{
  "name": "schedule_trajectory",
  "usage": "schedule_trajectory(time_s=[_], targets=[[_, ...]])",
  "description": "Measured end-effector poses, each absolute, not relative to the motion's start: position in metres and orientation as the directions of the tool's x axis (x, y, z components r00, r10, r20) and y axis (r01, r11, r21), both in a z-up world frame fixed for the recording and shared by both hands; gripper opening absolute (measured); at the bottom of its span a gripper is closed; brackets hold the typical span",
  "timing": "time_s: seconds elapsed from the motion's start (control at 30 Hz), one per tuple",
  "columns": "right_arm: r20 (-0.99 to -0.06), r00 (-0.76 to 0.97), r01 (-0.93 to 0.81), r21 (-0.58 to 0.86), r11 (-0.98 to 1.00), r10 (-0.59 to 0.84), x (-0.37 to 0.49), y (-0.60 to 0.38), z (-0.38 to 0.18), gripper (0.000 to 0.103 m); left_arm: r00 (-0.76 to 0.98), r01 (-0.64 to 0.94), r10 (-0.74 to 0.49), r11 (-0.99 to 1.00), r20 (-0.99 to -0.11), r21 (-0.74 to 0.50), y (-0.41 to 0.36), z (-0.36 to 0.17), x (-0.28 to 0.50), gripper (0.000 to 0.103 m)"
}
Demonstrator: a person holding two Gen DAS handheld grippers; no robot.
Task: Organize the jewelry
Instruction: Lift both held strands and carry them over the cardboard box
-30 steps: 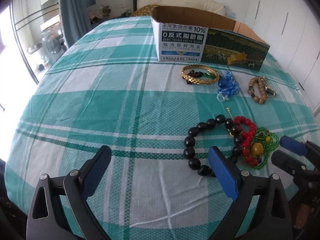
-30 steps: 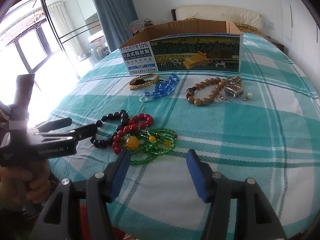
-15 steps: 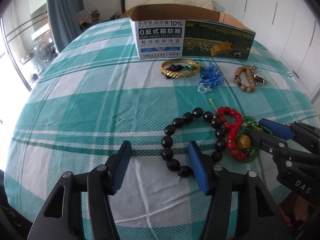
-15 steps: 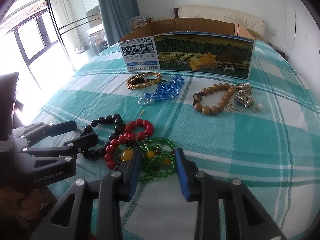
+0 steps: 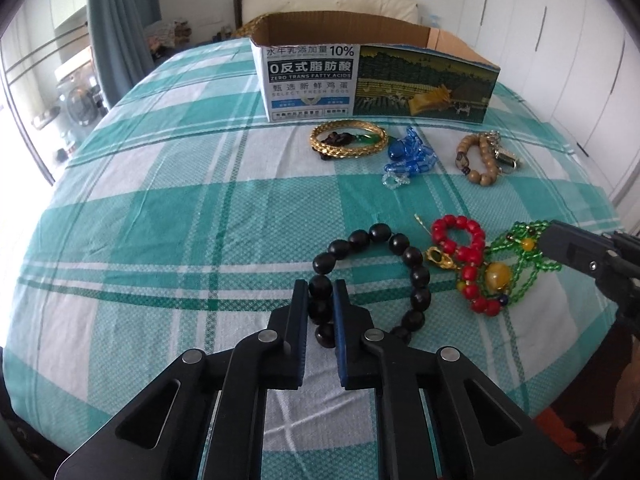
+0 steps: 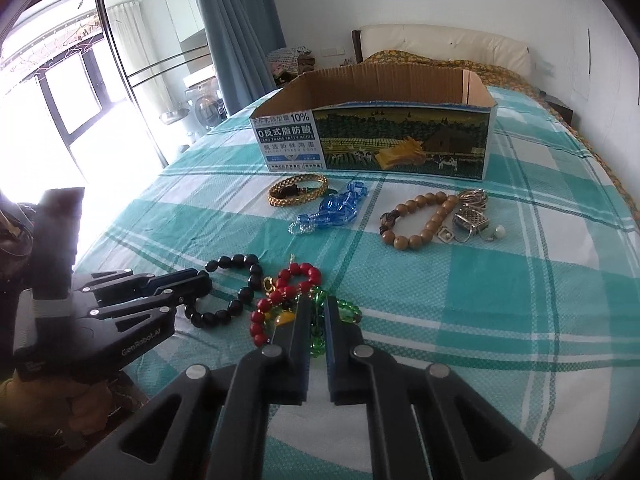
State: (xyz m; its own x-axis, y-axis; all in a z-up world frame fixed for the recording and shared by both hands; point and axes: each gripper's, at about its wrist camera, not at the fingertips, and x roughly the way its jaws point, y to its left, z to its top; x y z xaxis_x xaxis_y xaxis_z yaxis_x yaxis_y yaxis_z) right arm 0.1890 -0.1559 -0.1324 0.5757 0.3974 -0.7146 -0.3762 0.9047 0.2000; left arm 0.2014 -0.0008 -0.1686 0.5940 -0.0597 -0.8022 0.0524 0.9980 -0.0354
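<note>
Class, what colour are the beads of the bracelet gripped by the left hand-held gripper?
Black beads, seen best in the left wrist view.

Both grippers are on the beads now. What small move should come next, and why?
Probably lift both a little, slowly. The left gripper has its jaws shut on the black bracelet, the right gripper on the green bracelet. The red bracelet lies tangled between them, so a gentle lift shows whether it separates before moving to the box.

Glossy black bead bracelet, woven cloth bedspread, matt cardboard box
</note>
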Motion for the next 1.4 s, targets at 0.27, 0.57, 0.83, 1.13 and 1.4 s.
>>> schedule_trajectory(time_s=[0.27,0.57,0.83,1.13,1.4], targets=[[-0.655,0.648,-0.327,0.22,0.919,0.388,0.185,-0.189,-0.098,0.006,0.586,0.04,-0.086,0.996,-0.806,-0.078,0.006,-0.168,0.203,0.01],[-0.628,0.688,-0.301,0.208,0.93,0.364,0.184,-0.209,-0.078,0.006,0.585,0.03,-0.129,0.99,-0.801,-0.137,0.014,-0.16,0.202,0.01],[-0.628,0.692,-0.292,0.207,0.934,0.355,0.181,-0.212,-0.078,0.006,0.626,0.033,-0.223,0.965,-0.747,-0.26,0.034,-0.135,0.196,0.01],[-0.611,0.701,-0.302,0.212,0.929,0.368,0.176,-0.213,-0.068,0.006,0.658,0.027,-0.241,0.954,-0.713,-0.297,0.047,-0.109,0.194,0.009],[-0.589,0.716,-0.307,0.217,0.927,0.375,0.176,-0.215,-0.054,0.006,0.684,0.054,-0.253,0.953,-0.684,-0.299,0.045,-0.083,0.196,0.009]])
